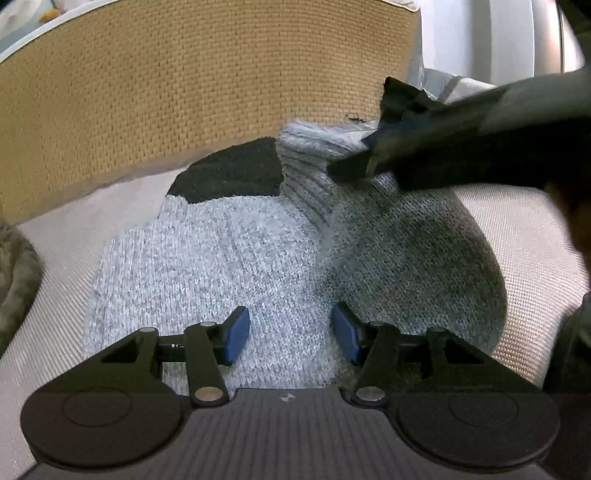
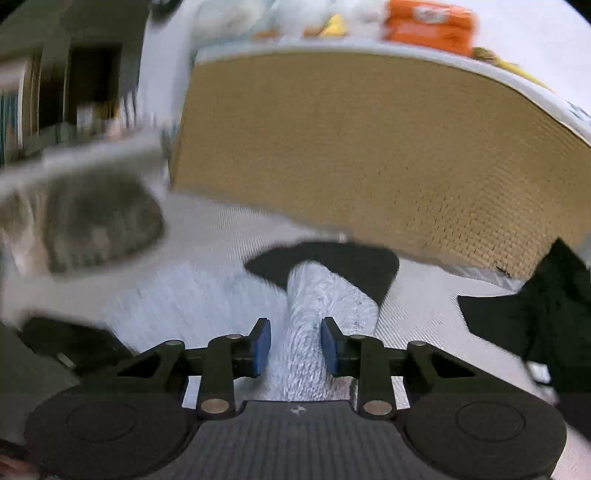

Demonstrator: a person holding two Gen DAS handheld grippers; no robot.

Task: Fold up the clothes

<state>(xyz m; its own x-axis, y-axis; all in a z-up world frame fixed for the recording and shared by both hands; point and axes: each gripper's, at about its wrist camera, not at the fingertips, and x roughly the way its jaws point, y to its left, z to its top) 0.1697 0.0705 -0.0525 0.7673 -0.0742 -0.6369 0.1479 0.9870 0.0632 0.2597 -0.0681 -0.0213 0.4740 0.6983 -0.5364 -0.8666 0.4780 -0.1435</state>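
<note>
blurred right tongs (image 1: 424, 147) hide the sock (image 1: 369, 155) cuff.

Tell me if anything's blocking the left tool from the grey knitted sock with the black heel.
Nothing visible does. The left tool hangs directly over the grey knitted sock with the black heel, blue pads apart with only knit between them. The right tool crosses farther back over the sock's ribbed cuff, not in the left tool's path.

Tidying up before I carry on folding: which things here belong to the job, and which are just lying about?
Job: grey sock with black heel; left tool; right tool.

Lying about: woven tan panel; furry grey thing; black cloth; orange packet.
</note>
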